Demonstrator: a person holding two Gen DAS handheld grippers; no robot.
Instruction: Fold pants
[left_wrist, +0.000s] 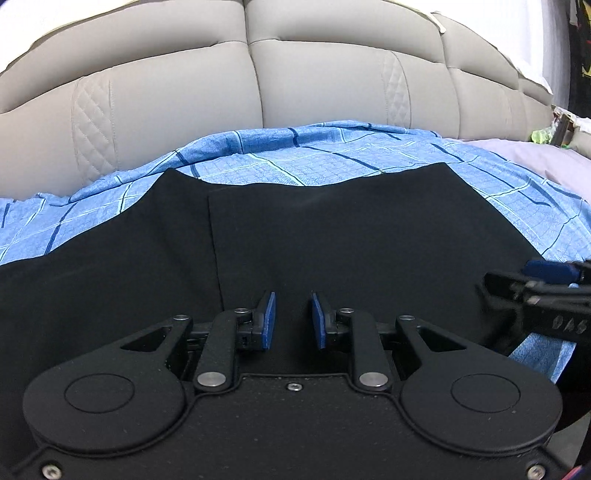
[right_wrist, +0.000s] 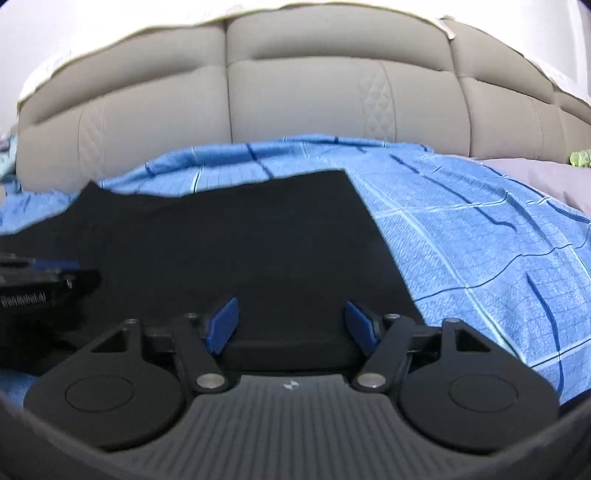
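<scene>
Black pants (left_wrist: 295, 236) lie spread on a blue checked bedsheet (left_wrist: 332, 155). They also show in the right wrist view (right_wrist: 236, 236), with their right edge running diagonally. My left gripper (left_wrist: 293, 319) is open with a narrow gap, low over the near part of the pants, nothing between its blue pads. My right gripper (right_wrist: 291, 321) is open wide over the near edge of the pants, a fold of black cloth lying between the fingers. The right gripper shows at the right edge of the left wrist view (left_wrist: 546, 284). The left gripper shows at the left edge of the right wrist view (right_wrist: 40, 284).
A padded grey headboard (left_wrist: 258, 74) stands behind the bed. A lilac sheet (right_wrist: 535, 173) covers the far right of the bed. Small green items (left_wrist: 541, 136) sit at the far right by the headboard.
</scene>
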